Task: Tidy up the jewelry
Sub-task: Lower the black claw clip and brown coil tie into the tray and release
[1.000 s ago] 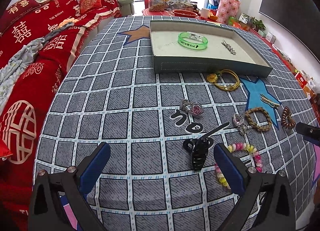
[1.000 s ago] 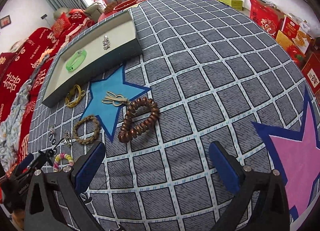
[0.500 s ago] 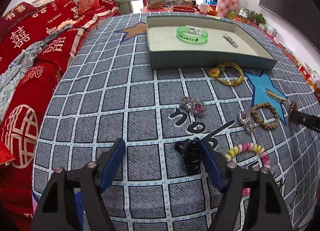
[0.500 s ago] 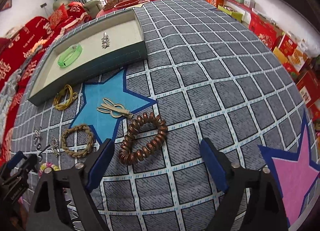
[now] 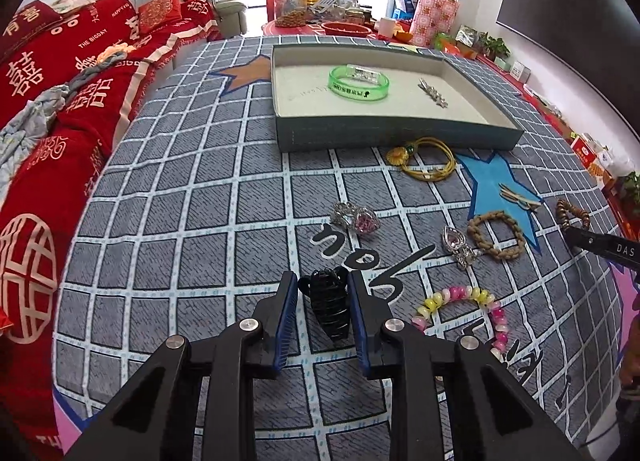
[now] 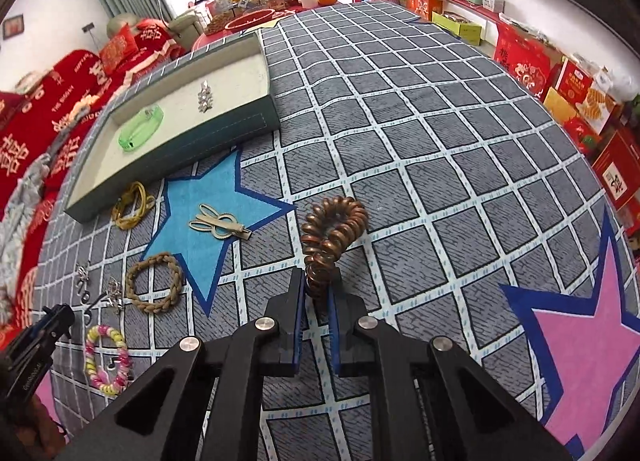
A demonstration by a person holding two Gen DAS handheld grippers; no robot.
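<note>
A black hair claw [image 5: 328,301] lies on the grey checked cloth between the blue pads of my left gripper [image 5: 322,281]. Its jaws are closing and both pads touch the claw's sides. My right gripper [image 6: 319,281] is shut on the near end of a brown spiral hair tie [image 6: 334,225], whose loop stands up ahead of the fingers. Further back sits the teal tray [image 5: 400,137], holding a green bracelet [image 5: 358,81] and a silver pin [image 5: 432,92].
Loose on the cloth lie a yellow cord bracelet [image 5: 428,159], silver rings with pink stones [image 5: 356,217], a silver pendant [image 5: 456,245], a braided bracelet [image 5: 496,235], a beige clip [image 6: 220,226] and a pastel spiral tie [image 5: 464,309]. Red bedding runs along the left.
Both grippers went from wide open to closed in: the left around the black hair claw, the right onto the brown spiral tie, which now stands up from the cloth.
</note>
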